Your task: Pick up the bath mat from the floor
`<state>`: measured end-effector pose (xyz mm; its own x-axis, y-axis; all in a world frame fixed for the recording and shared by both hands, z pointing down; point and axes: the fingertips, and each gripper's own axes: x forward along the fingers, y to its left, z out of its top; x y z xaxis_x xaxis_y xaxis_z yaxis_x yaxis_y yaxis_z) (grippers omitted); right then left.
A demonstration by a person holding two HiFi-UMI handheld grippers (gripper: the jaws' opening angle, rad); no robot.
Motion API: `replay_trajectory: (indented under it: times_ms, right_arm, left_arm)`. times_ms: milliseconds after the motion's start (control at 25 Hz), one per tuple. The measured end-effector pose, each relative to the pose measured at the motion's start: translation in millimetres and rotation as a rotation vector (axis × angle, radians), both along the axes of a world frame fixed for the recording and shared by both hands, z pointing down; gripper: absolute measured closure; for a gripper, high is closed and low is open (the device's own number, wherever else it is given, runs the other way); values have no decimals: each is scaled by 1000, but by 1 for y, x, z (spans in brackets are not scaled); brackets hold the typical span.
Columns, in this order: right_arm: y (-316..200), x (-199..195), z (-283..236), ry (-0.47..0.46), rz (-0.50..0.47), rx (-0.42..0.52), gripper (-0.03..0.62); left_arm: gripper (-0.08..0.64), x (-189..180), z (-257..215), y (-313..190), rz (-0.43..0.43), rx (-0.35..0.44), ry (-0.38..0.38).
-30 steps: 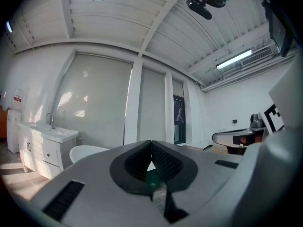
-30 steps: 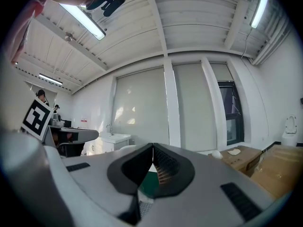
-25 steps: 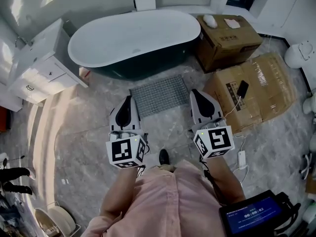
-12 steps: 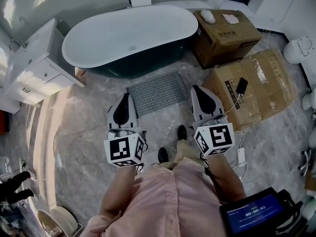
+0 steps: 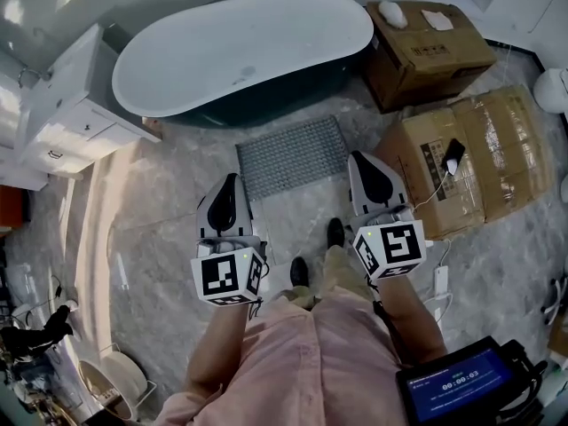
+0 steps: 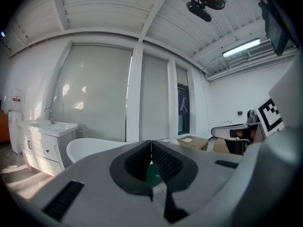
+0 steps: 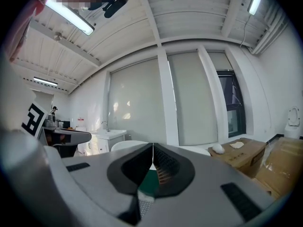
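left gripper (image 5: 232, 178) and right gripper (image 5: 358, 156), jaws together, empty, flank the bath mat (image 5: 291, 155) at its near edge

Right claw (image 7: 152, 163): jaws closed tip to tip, nothing gripped between them. Beyond the tips, the white rim of a bathtub (image 7: 127, 145). Left of it, a white cabinet (image 7: 108, 136) with basin and tap. At right, a cardboard box (image 7: 244, 157) carrying two pale items (image 7: 218, 149) on its top, with flattened cardboard (image 7: 284, 162) just beside it. Behind: tall blinds (image 7: 137, 103) and a dark window (image 7: 235, 103). Overhead: a lit strip light (image 7: 71, 15).
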<state>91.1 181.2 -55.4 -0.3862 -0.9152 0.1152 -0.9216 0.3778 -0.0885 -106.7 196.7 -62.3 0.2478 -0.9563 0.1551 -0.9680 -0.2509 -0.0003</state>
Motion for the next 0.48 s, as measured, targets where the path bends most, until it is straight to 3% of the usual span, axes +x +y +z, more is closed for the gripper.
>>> replay_trajectory:
  times_ms: [320,480]
  right_arm:
    - [-78,50,14,-19,-33,-36,575]
    - [-107,69,8,-28,-56,-22,575]
  left_arm:
    - [534,43,11,-65,-52,-47,-31]
    - [535,66,2,-93,-65,-26,-41]
